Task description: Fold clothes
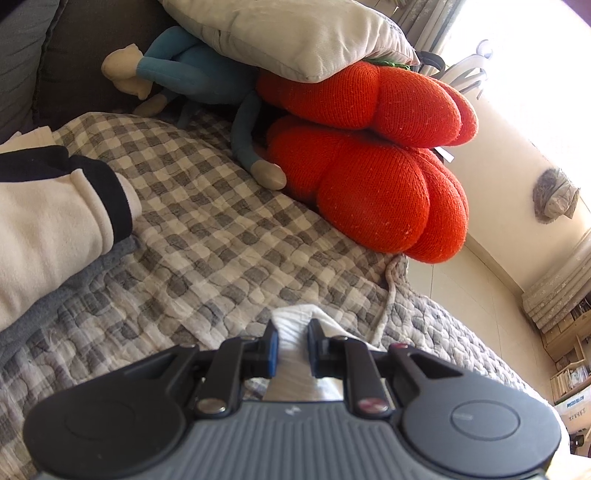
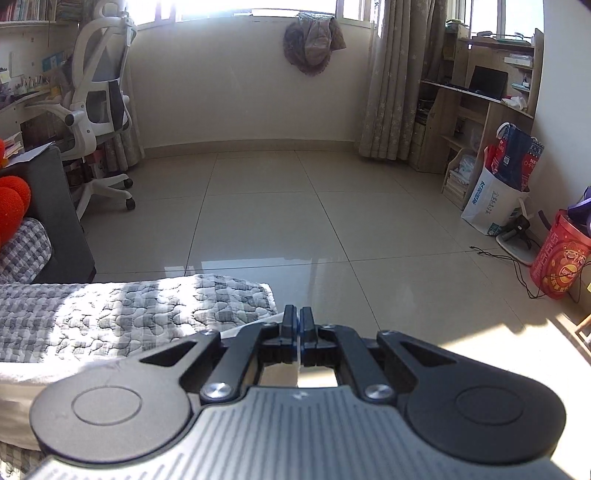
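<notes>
My left gripper (image 1: pixel 292 341) is shut on a bunched fold of a white garment (image 1: pixel 295 317), which rises between its blue pads just above the grey checked quilt (image 1: pixel 221 229). In the right wrist view my right gripper (image 2: pixel 297 325) is shut beyond the quilt's edge, over the floor. A strip of the white garment (image 2: pixel 240 328) runs up to its fingers from the left, and a thin pale edge shows between the pads. More white cloth (image 2: pixel 22 373) lies at the lower left.
A cream fleece sleeve with a black cuff (image 1: pixel 55 221) lies on grey fabric (image 1: pixel 85 269) at the left. Two orange pumpkin cushions (image 1: pixel 376 177), a blue plush toy (image 1: pixel 192 74) and a grey pillow (image 1: pixel 295 33) crowd the back. The tiled floor (image 2: pixel 295 206), a white office chair (image 2: pixel 99 103) and bags (image 2: pixel 498 192) lie beyond.
</notes>
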A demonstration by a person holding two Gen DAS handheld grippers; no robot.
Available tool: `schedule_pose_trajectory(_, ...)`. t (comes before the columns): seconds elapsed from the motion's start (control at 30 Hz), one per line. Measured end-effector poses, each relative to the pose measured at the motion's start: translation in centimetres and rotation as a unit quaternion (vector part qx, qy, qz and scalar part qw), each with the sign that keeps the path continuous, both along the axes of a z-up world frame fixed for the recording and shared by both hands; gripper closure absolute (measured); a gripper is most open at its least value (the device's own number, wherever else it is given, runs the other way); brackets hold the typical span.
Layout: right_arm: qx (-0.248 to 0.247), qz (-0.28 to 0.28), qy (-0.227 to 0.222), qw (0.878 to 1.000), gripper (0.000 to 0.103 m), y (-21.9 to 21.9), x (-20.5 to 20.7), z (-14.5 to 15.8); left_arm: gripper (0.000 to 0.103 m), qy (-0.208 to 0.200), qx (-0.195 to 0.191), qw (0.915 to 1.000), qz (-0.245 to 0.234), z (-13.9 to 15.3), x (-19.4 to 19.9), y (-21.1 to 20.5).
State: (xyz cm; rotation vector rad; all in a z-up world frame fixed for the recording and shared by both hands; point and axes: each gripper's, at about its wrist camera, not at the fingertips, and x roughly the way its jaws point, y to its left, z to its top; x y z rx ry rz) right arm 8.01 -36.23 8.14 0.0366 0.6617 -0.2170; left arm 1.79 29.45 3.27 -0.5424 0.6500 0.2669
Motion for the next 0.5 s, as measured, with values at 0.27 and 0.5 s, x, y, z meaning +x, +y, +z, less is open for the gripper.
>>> schedule_pose_trajectory(0.27,-0.018,-0.02,0.016,1.0,0.102,1.5,4.5,-4.0,0.088,0.015,0.011,0.9997,0.015,-1.1,1.4,0.2)
schedule_pose_trajectory(0.5,-0.014,-0.063,-0.01,0.998,0.103,0.6,5.0,-4.3,0.088,0.016,0.023,0.9993,0.023,-1.0,1.4,0.2)
